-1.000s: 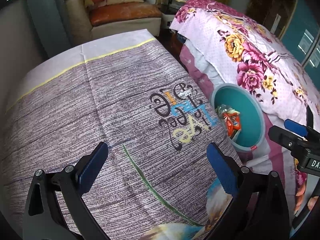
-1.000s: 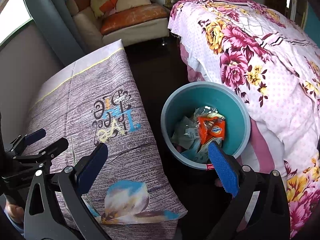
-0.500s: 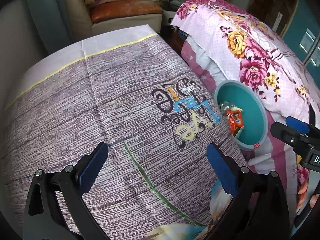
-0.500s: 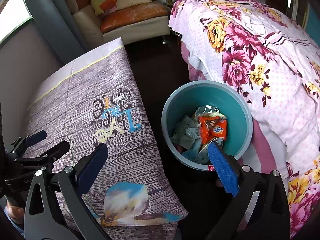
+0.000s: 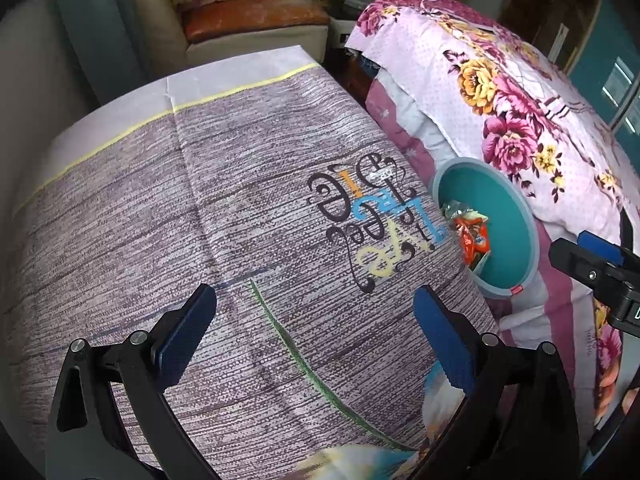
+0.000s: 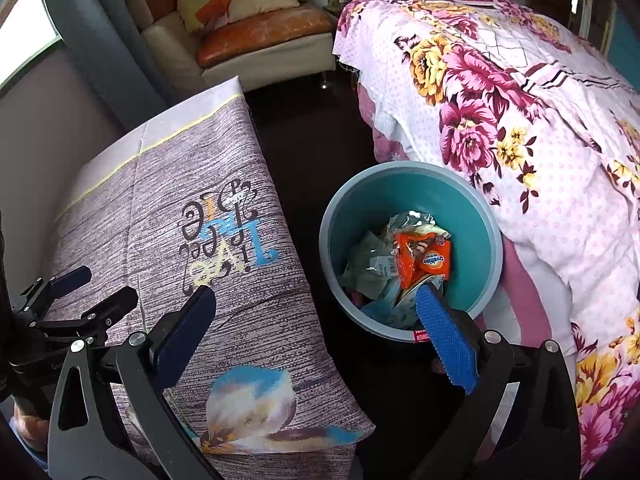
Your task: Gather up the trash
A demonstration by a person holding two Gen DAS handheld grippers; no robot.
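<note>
While both the left gripper (image 5: 314, 338) and right gripper (image 6: 316, 338) hang spread and empty, barely shifted, the trash (image 6: 420, 260) sits in the teal bin (image 6: 490, 236) between table edge and bed; collection looks finished.

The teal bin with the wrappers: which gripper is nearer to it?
Right. The right gripper hangs open just beside the teal bin; the left gripper hangs open over the tablecloth, farther away.

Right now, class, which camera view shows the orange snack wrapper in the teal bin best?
The right wrist view: the orange snack wrapper faces up with its label readable. The left wrist view shows it small and edge-on beyond the tablecloth.
</note>
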